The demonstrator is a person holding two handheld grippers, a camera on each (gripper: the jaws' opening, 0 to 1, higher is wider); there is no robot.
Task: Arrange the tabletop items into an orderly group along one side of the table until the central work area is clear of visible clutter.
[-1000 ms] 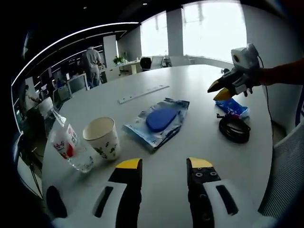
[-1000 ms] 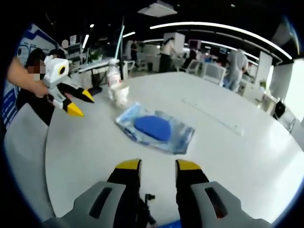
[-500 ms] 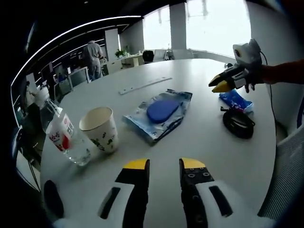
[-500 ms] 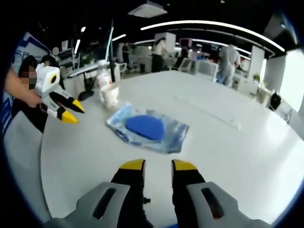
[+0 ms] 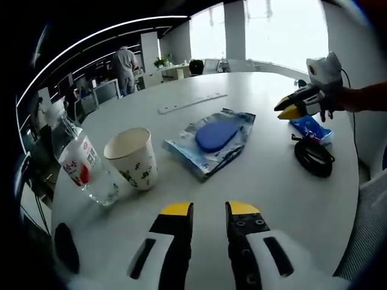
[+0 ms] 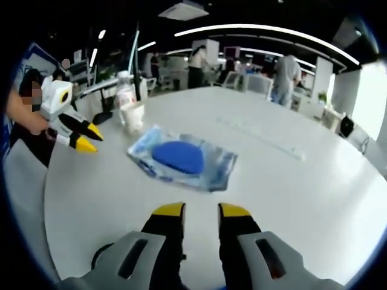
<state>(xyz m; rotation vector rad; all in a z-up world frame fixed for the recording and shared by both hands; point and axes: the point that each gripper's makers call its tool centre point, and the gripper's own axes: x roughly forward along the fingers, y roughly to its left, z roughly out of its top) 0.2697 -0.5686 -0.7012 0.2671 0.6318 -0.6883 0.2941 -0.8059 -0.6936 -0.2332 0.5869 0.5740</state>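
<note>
On the round white table (image 5: 260, 181) lie a clear bag with a blue pad (image 5: 214, 139), a patterned paper cup (image 5: 133, 158) and a tilted water bottle (image 5: 78, 166) left of it. A black cable coil (image 5: 314, 158) and a blue packet (image 5: 311, 128) lie at the right. My left gripper (image 5: 210, 210) hovers near the table's edge, narrowly open and holding nothing. My right gripper (image 5: 290, 112) hangs above the blue packet. In the right gripper view my right gripper (image 6: 201, 210) is narrowly open and holding nothing, facing the bag (image 6: 178, 158), with the left gripper (image 6: 87, 138) at the left.
A long pale ruler (image 5: 192, 103) lies beyond the bag, ruler (image 6: 266, 142). A dark oval object (image 5: 65, 254) sits at the near left edge. Cup (image 6: 133, 116) and bottle (image 6: 125, 90) stand at the far left. People and desks fill the office behind.
Both grippers' jaws have narrowed a little. Both cameras shifted slightly; the items on the table stay where they were.
</note>
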